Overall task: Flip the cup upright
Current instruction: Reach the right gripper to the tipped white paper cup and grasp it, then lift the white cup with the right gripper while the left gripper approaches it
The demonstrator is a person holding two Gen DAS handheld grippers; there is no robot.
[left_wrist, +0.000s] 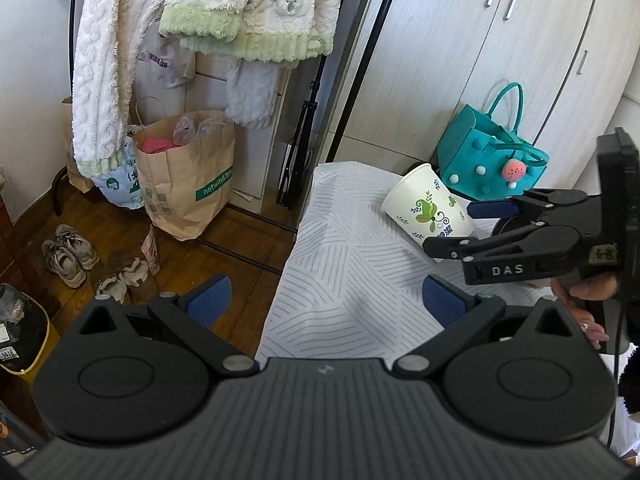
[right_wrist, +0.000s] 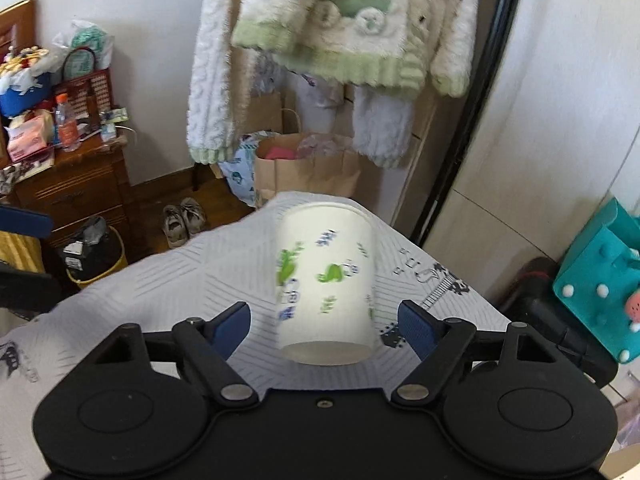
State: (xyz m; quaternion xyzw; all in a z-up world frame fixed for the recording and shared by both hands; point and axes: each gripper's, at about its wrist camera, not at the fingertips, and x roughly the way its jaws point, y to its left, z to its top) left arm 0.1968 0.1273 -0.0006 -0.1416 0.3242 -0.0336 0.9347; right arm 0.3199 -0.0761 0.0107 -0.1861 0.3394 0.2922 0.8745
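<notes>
A white paper cup (left_wrist: 428, 210) with green leaf print lies tilted on the table's white patterned cloth (left_wrist: 352, 280), its base toward my right gripper. In the right wrist view the cup (right_wrist: 326, 288) sits between my right gripper's (right_wrist: 324, 328) open blue pads (right_wrist: 416, 328), base nearest the camera, mouth pointing away; the pads stand apart from its sides. In the left wrist view the right gripper (left_wrist: 452, 228) reaches in from the right with its fingers around the cup's base. My left gripper (left_wrist: 326, 300) is open and empty, above the cloth's near left edge.
A teal felt bag (left_wrist: 490, 152) stands behind the cup by white cupboards. A brown paper bag (left_wrist: 186, 176), shoes (left_wrist: 70, 256) and hanging fleece clothes (left_wrist: 240, 12) are left of the table. A wooden dresser (right_wrist: 68, 184) stands far left.
</notes>
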